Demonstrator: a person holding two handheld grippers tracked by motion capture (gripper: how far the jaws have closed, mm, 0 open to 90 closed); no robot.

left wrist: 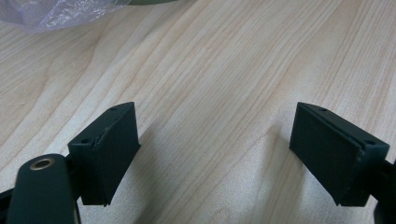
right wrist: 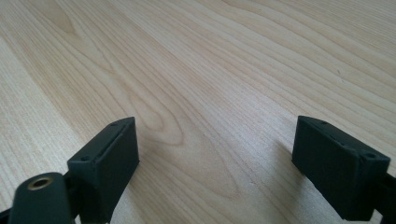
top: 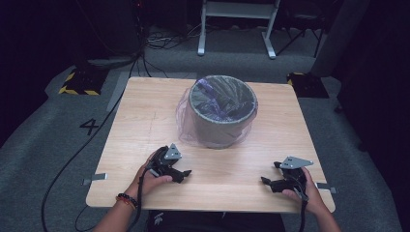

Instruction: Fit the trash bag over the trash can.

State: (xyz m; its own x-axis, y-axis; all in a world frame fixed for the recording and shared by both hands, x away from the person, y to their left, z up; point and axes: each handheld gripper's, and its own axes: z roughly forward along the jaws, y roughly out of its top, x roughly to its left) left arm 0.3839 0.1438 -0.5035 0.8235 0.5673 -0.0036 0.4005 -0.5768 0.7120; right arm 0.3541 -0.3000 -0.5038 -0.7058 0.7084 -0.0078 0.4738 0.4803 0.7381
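Here the grey waste bin (top: 221, 112), lined with a thin purple plastic bag (top: 186, 118) whose excess drapes over its rim and down its wall, stands at the far centre of the wooden table (top: 145, 125). Both grippers rest low near the table's near edge, well apart from the bin, apparently a ready pose. The left gripper (top: 180, 172) and the right gripper (top: 269, 182) each have jaws spread wide, holding nothing, with bare tabletop between them.
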